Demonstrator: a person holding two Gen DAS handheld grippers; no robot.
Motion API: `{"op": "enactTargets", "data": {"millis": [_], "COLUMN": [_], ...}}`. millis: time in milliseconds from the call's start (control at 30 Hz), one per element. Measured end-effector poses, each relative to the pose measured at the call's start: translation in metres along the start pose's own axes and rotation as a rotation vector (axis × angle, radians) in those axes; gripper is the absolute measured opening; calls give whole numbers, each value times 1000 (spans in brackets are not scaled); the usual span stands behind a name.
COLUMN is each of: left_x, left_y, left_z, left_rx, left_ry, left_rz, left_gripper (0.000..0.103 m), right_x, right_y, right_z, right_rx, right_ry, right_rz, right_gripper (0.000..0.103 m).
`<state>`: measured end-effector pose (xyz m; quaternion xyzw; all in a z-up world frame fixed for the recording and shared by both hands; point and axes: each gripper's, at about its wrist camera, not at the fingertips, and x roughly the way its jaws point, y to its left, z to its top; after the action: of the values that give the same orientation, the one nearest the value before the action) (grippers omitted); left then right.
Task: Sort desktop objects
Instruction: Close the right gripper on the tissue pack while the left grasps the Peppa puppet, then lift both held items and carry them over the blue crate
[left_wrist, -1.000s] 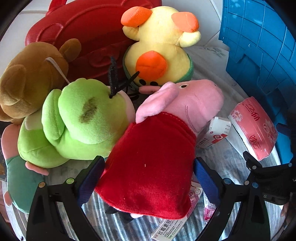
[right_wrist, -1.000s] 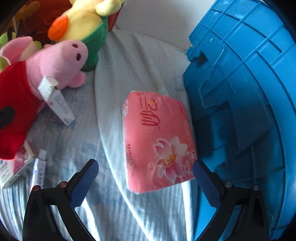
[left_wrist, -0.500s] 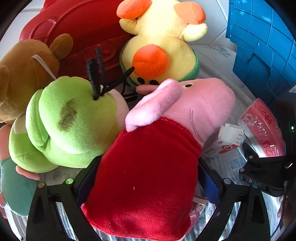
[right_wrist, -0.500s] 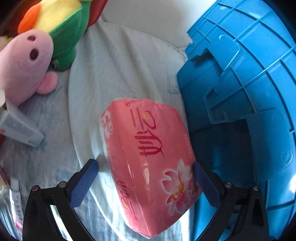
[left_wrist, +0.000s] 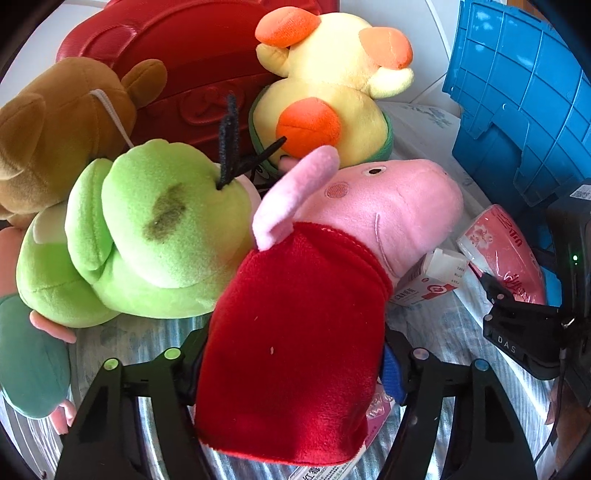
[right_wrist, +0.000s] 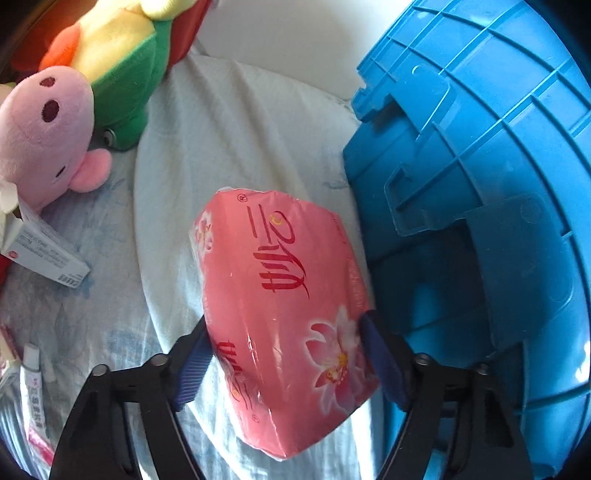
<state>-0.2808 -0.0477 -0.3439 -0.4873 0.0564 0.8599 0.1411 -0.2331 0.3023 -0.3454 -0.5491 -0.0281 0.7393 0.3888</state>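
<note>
Currently, both grasps are made. Left gripper pinches the pig plush by its red dress, left of the blue crate. Right gripper pinches the pink tissue pack, just beside the crate wall. Next step, as judged: lift each item clear and carry it to its sorting place.

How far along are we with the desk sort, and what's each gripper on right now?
Nothing visibly sorted yet. In hand: the left gripper is closed on the pink pig plush; the right gripper clamps the pink tissue pack beside the blue crate. Left: green plush, yellow plush, brown bear, small medicine box and ointment tube.
</note>
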Motion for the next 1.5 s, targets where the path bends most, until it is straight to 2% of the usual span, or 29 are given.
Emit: {"op": "enactTargets", "data": {"millis": [33,133,200,267,500,667,900,1067,1133,1500], "left_x": [-2,-8,-10,-14,-36,-51,-76,-97,-95,-167], "left_y": [1,-4,3,8,22,33,33,22,6,6], "left_z": [-2,-13,-13,-17,-43,-64,-88,-90,-81,-99], "left_rx": [-3,-9,-16,-29,-57,-88,-113,-121,-128,-157], "left_ry": [-1,2,0,0,1,7,3,-5,-11,-47], "left_rz": [-1,0,-1,-2,9,17,31,53,60,96], "left_gripper": [70,68,67,67,67,67,66,66,66,66], "right_x": [-3,-16,-24,-13,-39,-31,-63,-98,-106,-179], "right_y": [-1,-2,-2,24,27,25,26,20,15,-8], "right_z": [-1,-4,-8,13,3,-9,-36,-53,-52,-71], "right_rx": [0,-5,-2,5,14,22,6,24,27,6], "right_ry": [-7,-34,-45,-42,-26,0,16,11,3,-58], "right_rz": [16,55,77,106,188,248,298,347,365,445], "right_gripper": [66,62,61,61,60,59,59,59,59,60]}}
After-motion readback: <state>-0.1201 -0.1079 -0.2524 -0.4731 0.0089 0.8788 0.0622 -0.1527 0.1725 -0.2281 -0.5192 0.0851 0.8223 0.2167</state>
